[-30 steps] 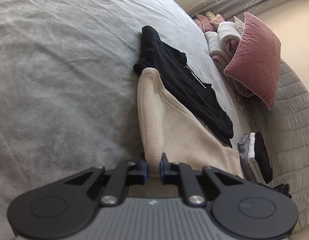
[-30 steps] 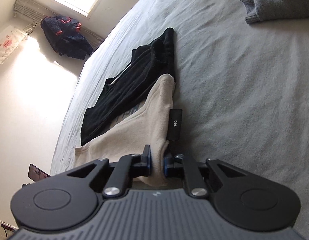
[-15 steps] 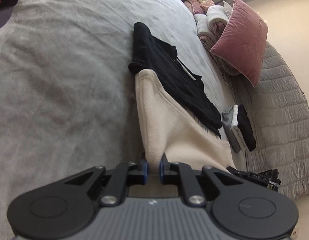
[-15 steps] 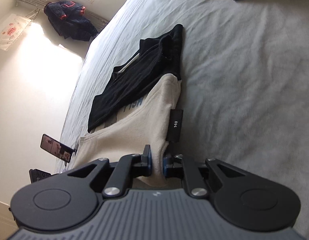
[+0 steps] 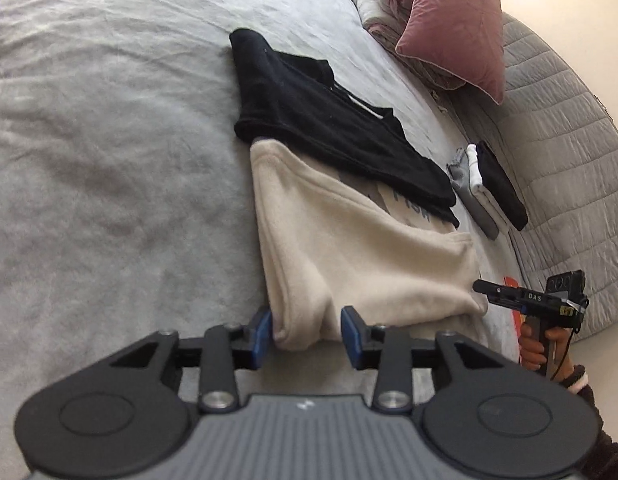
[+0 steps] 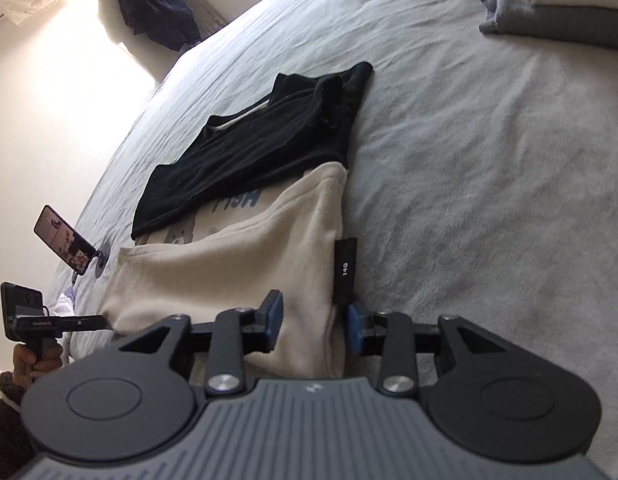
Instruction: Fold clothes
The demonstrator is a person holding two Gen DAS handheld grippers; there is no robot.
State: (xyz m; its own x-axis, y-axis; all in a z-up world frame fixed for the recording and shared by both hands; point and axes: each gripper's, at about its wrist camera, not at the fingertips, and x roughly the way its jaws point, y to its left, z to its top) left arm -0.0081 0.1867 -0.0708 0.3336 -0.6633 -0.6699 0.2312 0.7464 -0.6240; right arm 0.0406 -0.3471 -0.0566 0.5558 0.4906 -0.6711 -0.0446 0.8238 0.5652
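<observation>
A cream sweatshirt (image 5: 349, 256) lies folded on the grey bed, its black sleeves (image 5: 329, 128) laid across its far part. My left gripper (image 5: 305, 334) is open, its blue pads either side of the near left corner of the cream fabric. My right gripper (image 6: 315, 322) is open around the opposite near corner, beside a black size tag (image 6: 345, 270). The sweatshirt (image 6: 245, 264) with its black sleeves (image 6: 261, 156) also shows in the right wrist view. Each gripper shows in the other's view: the right one (image 5: 529, 300), the left one (image 6: 61, 322).
A stack of folded clothes (image 5: 489, 196) lies by the quilted grey headboard (image 5: 569, 140); it also shows in the right wrist view (image 6: 557, 8). Pink pillow (image 5: 457, 24) and rolled bedding sit at the bed's head. A phone on a stand (image 6: 65, 244) stands at the bed's edge. A dark jacket (image 6: 157, 0) hangs by the window.
Both grippers were shut on the cream sweatshirt's near corners and lowered it; now both have opened and the fabric rests on the bed.
</observation>
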